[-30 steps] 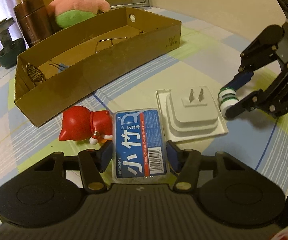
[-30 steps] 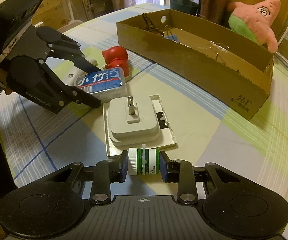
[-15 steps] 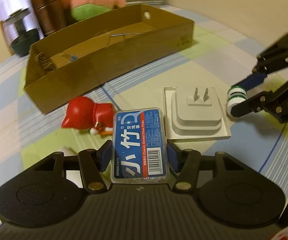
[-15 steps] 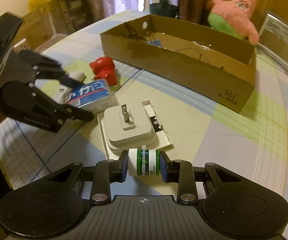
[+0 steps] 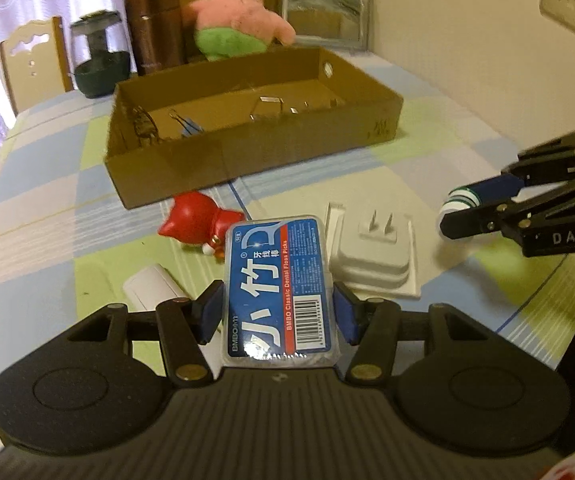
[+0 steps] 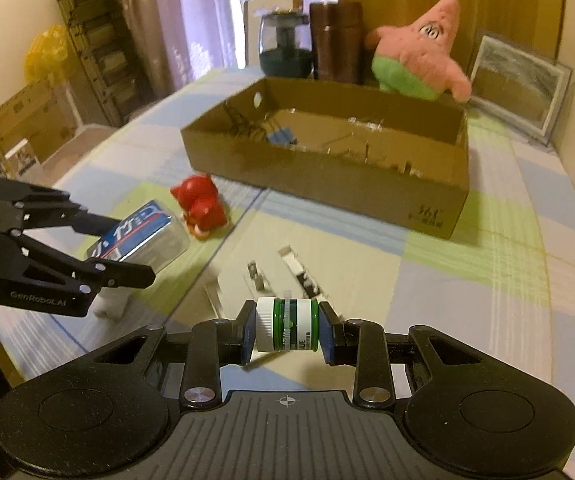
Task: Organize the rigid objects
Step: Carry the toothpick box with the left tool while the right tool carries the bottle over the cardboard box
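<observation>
The left gripper (image 5: 278, 312) is clamping the dental floss pick box (image 5: 277, 286); the right gripper (image 6: 286, 330) is clenching a green-and-white jar (image 6: 286, 329). Both are now lifting above the desk (image 5: 27, 208), leaving the white plug adapter (image 5: 375, 256) and red figurine (image 5: 197, 222) lying before the cardboard box (image 5: 247, 160).

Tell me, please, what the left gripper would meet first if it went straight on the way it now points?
Probably the tablecloth just ahead of the floss box it holds, near the red figurine, with the cardboard box beyond. Depth is hard to judge.
</observation>
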{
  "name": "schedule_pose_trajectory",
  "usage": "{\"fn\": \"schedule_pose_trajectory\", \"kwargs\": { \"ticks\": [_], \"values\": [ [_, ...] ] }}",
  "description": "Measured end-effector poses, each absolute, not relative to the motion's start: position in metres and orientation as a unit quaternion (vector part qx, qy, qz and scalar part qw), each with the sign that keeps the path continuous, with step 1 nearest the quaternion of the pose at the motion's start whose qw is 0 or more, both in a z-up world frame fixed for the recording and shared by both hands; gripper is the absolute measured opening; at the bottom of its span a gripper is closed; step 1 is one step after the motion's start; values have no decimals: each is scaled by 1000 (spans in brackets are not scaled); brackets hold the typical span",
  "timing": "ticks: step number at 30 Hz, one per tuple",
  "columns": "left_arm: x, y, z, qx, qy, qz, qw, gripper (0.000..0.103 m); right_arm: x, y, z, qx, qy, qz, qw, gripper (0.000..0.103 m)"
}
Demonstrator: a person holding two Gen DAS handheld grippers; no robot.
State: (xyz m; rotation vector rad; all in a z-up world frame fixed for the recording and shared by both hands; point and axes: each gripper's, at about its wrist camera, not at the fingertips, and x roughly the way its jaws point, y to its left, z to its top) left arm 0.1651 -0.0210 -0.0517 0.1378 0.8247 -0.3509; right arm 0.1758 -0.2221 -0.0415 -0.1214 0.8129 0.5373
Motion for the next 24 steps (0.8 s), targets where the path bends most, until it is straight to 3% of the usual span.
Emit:
{"fn": "schedule_pose_trajectory", "kwargs": {
  "ticks": [24],
  "values": [
    [216, -24, 17, 57, 355, -163, 919, 52, 213, -220, 21, -44, 335, 209, 918, 29]
  ]
}}
